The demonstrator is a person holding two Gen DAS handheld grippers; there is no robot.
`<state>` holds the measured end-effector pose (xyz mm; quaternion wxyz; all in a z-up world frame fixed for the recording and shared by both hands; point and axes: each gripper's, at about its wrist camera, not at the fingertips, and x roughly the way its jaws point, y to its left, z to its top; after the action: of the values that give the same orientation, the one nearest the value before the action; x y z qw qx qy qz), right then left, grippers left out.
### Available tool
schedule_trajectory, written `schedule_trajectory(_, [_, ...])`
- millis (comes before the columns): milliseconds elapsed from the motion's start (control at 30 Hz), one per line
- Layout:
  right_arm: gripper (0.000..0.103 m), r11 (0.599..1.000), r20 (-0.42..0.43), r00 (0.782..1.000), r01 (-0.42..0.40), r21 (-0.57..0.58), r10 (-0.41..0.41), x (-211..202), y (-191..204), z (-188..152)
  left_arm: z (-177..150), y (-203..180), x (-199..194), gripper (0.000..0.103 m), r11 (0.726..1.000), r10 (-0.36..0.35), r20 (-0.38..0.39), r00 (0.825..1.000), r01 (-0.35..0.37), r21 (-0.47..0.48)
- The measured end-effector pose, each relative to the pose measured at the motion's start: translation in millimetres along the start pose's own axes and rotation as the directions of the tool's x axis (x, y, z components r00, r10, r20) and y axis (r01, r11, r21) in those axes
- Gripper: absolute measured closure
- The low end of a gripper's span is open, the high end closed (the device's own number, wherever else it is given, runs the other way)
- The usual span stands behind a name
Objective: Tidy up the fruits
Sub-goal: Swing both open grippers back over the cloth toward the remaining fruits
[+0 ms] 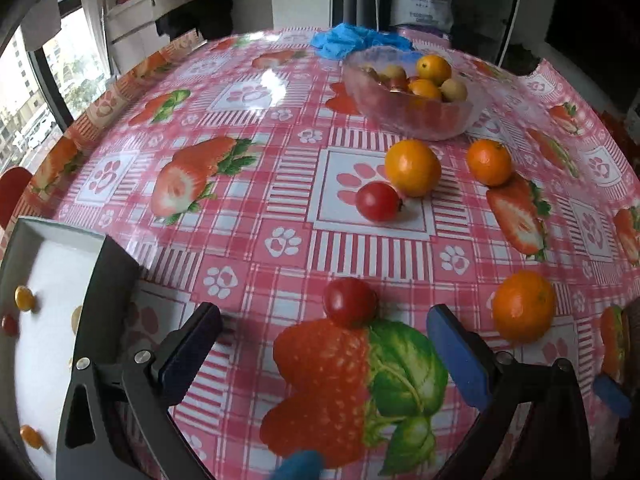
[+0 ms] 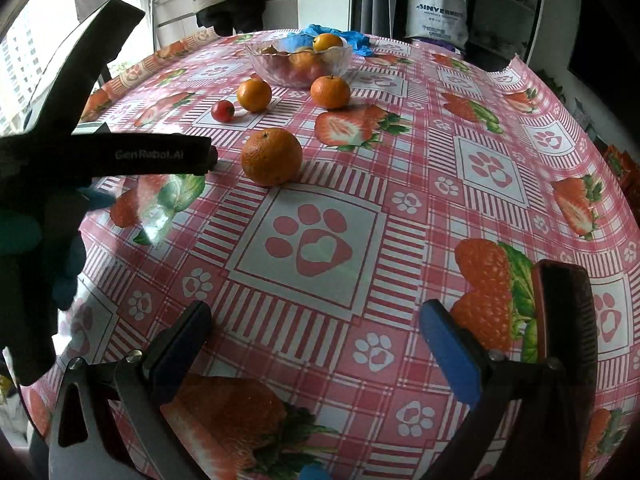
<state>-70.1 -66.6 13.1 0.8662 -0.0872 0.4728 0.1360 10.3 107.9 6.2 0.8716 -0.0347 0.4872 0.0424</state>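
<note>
My left gripper [image 1: 324, 322] is open and empty, low over the table, with a cherry tomato [image 1: 350, 302] just ahead between its fingertips. An orange [image 1: 523, 305] lies to its right. Farther off lie another cherry tomato [image 1: 378, 201] and two oranges [image 1: 413, 167] [image 1: 489, 162]. A glass bowl [image 1: 400, 114] holding oranges and small fruits stands behind them. My right gripper [image 2: 316, 324] is open and empty above bare tablecloth. In the right wrist view the near orange [image 2: 272, 156], the two far oranges [image 2: 254, 95] [image 2: 330, 91], a tomato [image 2: 223, 111] and the bowl [image 2: 260, 62] show ahead.
A white tray [image 1: 52, 264] with a dark rim and a few small fruits sits at the left table edge. Blue gloves [image 1: 344, 42] lie behind the bowl. The left gripper's body [image 2: 120, 156] fills the left of the right wrist view. A person stands beyond the table.
</note>
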Motion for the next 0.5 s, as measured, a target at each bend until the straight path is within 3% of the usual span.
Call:
schedule_trajectory(133, [0.000,1.000,-0.013,1.000,0.001,0.003,-0.001,0.8,-0.1,1.3,-5.2,0.1,-1.6,0.000,1.000,-0.004,0.047,0.999,0.003,0.003])
schedule_trajectory(233, [0.000,1.000,-0.037,0.999,-0.002,0.005,0.002,2.2,-0.3,4.3,2.5,0.1,1.3,0.000,1.000,-0.002,-0.011,1.000,0.002,-0.002])
schedule_trajectory(333, [0.000,0.999,-0.054,0.998,-0.038,0.019,0.039,3.2,-2.7,10.9,5.0,-1.2,1.9,0.001,1.000,-0.006,-0.010,1.000,0.006,0.001])
schedule_trajectory(367, [0.000,0.998,-0.056,0.997,-0.055,0.027,0.057,3.5,-3.3,13.9,4.2,-1.1,-0.3,0.010,1.000,-0.008,0.005,1.000,0.008,-0.001])
schedule_trajectory(400, [0.000,0.997,-0.064,0.995,-0.071,0.033,0.073,5.0,-3.7,19.2,4.3,-1.5,-2.6,0.026,1.000,-0.007,0.021,1.000,0.007,-0.002])
schedule_trajectory(500, [0.000,0.997,-0.061,0.995,-0.072,0.034,0.073,7.6,-0.1,32.7,5.5,-2.1,-7.7,0.053,1.000,-0.018,0.029,0.999,0.017,0.010])
